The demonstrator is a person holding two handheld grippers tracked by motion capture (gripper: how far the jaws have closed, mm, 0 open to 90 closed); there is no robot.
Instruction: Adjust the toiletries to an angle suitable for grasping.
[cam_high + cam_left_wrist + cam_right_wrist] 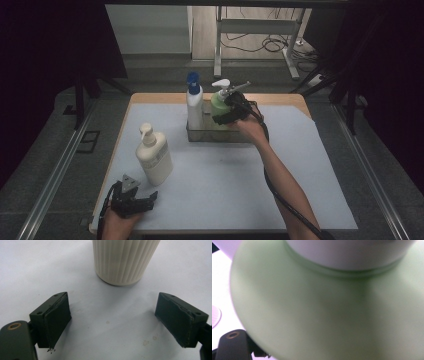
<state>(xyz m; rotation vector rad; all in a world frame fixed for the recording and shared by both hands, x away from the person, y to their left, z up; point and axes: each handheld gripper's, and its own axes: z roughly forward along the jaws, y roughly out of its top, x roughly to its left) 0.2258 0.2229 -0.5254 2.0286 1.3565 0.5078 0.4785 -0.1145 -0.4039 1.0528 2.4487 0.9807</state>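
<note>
Two bottles binned, one still on the table

Nearest, the left gripper [134, 199] rests with jaws apart just short of the cream pump bottle [154, 156]; farther off, the right gripper [227, 111] is clamped on the green bottle [218, 105], upright in the clear bin [200, 134] beside the blue-capped bottle [194, 102].

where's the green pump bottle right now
In the high view the green pump bottle stands in the clear bin at the table's far middle, right of the blue-capped bottle, with the right gripper around it.
</note>
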